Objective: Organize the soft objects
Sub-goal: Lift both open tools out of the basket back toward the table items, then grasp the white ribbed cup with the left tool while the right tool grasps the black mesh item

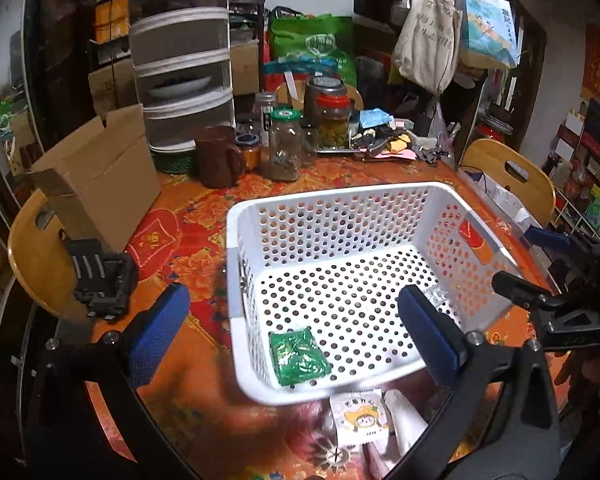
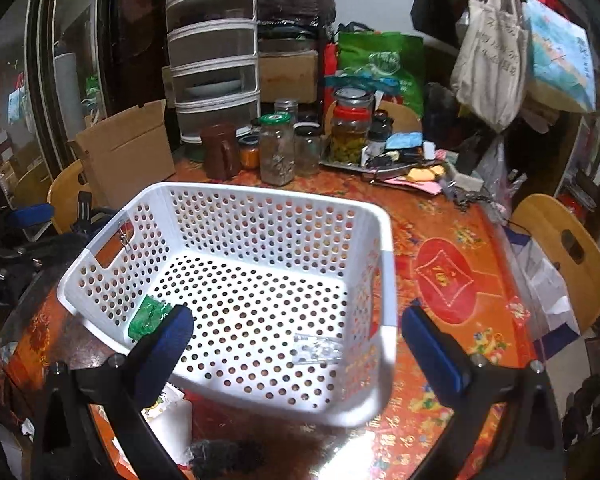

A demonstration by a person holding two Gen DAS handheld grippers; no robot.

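Observation:
A white perforated basket [image 1: 340, 196] stands on the table; it also shows in the right wrist view [image 2: 260, 196]. A green packet [image 1: 298, 356] lies in its near corner, also seen in the right wrist view [image 2: 148, 316]. A clear plastic packet [image 2: 318, 350] lies on the basket floor. A white cartoon-print packet [image 1: 358, 420] and a white soft item [image 1: 404, 420] lie on the table just before the basket. My left gripper [image 1: 296, 332] is open and empty over the basket's near rim. My right gripper [image 2: 296, 344] is open and empty over the basket's near side.
Jars [image 1: 286, 144], a brown mug [image 1: 220, 156] and a cardboard box [image 1: 96, 184] stand behind the basket. A tiered mesh rack [image 1: 180, 60] and hanging bags [image 1: 428, 32] are at the back. Wooden chairs [image 2: 560, 248] flank the table. A dark fuzzy item [image 2: 220, 456] lies at the table's near edge.

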